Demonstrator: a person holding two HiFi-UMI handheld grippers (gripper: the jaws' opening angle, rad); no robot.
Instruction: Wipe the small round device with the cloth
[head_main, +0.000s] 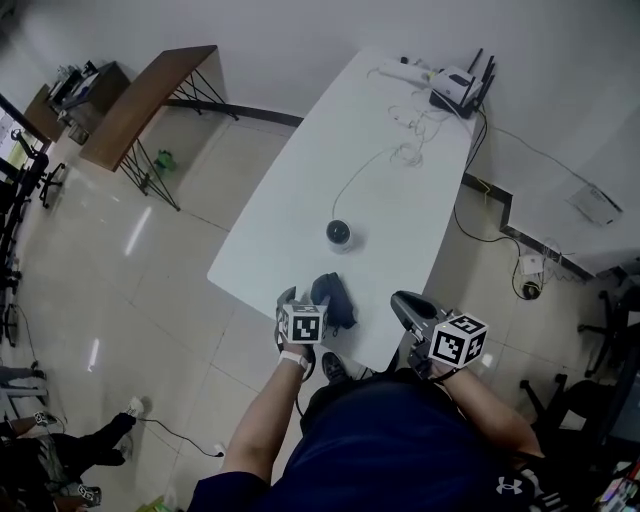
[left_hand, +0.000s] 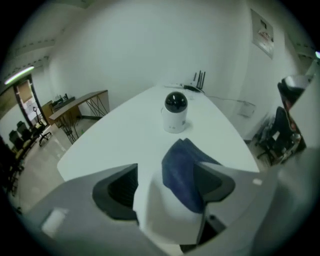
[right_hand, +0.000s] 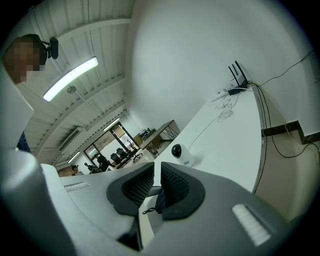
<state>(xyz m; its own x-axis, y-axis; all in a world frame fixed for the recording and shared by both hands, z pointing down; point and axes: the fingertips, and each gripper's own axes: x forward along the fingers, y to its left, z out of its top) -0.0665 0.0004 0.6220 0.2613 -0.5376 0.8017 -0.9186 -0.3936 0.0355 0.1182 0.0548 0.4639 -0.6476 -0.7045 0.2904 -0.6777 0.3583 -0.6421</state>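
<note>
The small round device (head_main: 340, 235), white with a black dome, stands upright in the middle of the white table (head_main: 400, 220); it also shows in the left gripper view (left_hand: 175, 112) and the right gripper view (right_hand: 182, 154). A dark blue cloth (head_main: 335, 301) lies crumpled near the table's front edge. My left gripper (head_main: 305, 298) hangs over it, open wide, and the cloth (left_hand: 182, 171) lies between the jaws against the right-hand one. My right gripper (head_main: 405, 300) is at the table's front right edge, shut with nothing between its pads (right_hand: 156, 172).
A router with antennas (head_main: 456, 90) and loose white cables (head_main: 408, 128) sit at the table's far end; one cable runs to the device. A wooden side table (head_main: 140, 98) stands at the left. Office chairs (head_main: 610, 330) are at the right, and a person's legs (head_main: 70, 450) at the lower left.
</note>
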